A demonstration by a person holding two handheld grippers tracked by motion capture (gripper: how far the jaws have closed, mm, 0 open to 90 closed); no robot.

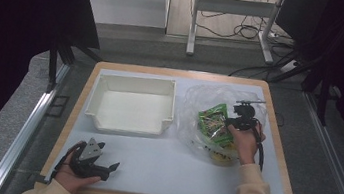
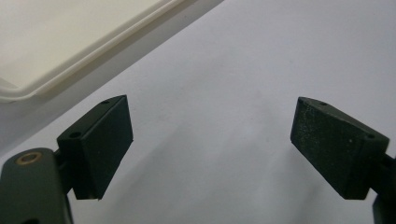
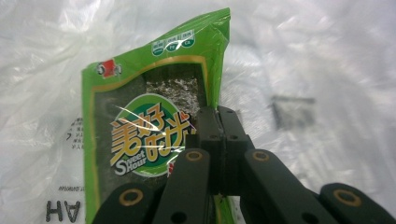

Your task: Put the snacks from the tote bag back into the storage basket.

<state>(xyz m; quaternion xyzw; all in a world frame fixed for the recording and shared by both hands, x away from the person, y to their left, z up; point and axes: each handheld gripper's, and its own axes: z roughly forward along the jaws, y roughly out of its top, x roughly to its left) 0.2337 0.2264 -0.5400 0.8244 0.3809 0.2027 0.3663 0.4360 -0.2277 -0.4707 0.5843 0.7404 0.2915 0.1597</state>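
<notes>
- Right gripper: jaws pressed together on the right edge of a green foil snack packet, apparently pinching it — contact is partly hidden.
- Packet lies on a crumpled clear plastic bag, right of the empty white rectangular plastic bin.
- Left gripper: jaws wide apart, empty, over the pale tabletop — near edge.

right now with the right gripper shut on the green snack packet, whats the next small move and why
Probably lift the green snack packet clear of the clear plastic bag: the right gripper is shut on its edge, and the white bin beside it sits empty.
</notes>
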